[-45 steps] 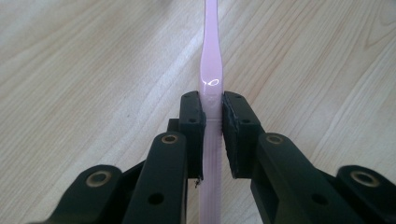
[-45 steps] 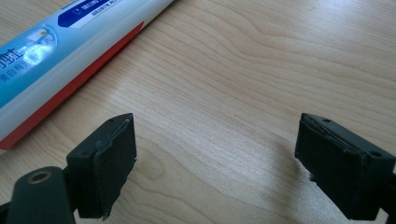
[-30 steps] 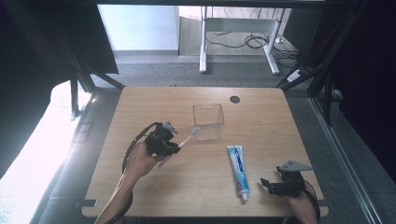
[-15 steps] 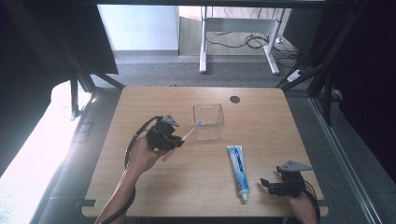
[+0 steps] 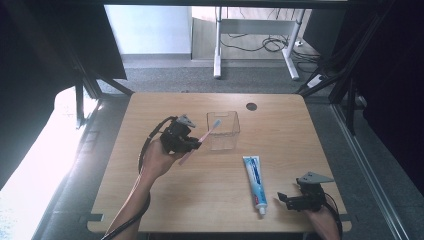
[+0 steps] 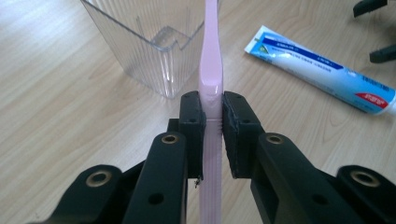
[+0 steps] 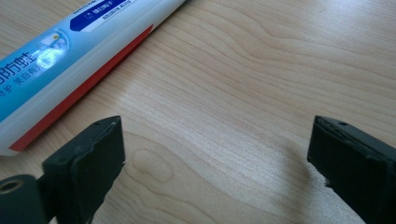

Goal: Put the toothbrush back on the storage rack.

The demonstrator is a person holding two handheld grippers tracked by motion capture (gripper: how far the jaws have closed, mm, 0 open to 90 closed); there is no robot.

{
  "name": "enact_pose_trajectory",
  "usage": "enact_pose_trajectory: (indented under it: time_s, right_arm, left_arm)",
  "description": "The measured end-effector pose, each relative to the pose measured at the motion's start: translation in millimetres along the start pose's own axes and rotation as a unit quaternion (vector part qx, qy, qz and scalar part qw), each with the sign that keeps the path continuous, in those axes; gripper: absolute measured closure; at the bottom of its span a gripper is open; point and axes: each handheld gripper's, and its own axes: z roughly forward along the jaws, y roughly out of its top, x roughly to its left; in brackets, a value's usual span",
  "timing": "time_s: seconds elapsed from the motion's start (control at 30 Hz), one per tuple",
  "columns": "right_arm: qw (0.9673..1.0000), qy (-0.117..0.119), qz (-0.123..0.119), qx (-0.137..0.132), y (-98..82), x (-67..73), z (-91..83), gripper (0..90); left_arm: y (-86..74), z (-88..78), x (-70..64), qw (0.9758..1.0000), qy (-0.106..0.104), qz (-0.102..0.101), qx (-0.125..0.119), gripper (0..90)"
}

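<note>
My left gripper (image 5: 192, 145) (image 6: 213, 105) is shut on the handle of a pink toothbrush (image 5: 205, 136) (image 6: 210, 60), held off the table. The brush's blue-bristled head points up and right, over the left edge of a clear ribbed plastic container (image 5: 225, 132) (image 6: 154, 42). A blue-and-white toothpaste tube (image 5: 254, 181) (image 6: 322, 70) (image 7: 70, 51) lies flat, cap toward the front edge. My right gripper (image 5: 285, 200) (image 7: 217, 140) rests low near the front right corner, just right of the tube's cap end. Its jaws have just been opening wider, with only bare wood between them.
The wooden table (image 5: 280, 135) has a dark round hole (image 5: 251, 106) at the back right. A cable loops from my left gripper along the forearm. White desk legs and floor cables lie beyond the far edge.
My left gripper has lifted and carried the toothbrush toward the container, so the brush head now reaches over its left edge. The right hand has stayed where it was.
</note>
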Motion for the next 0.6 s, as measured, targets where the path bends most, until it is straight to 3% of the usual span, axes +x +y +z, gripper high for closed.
enact_pose_trajectory:
  time_s: [0.6]
  right_arm:
    - [1.0,0.001,-0.002,0.0,0.1,0.2,0.9,0.0]
  left_arm:
    - [29.5,8.8,8.1,0.9995,0.014,0.001,-0.028,78.9]
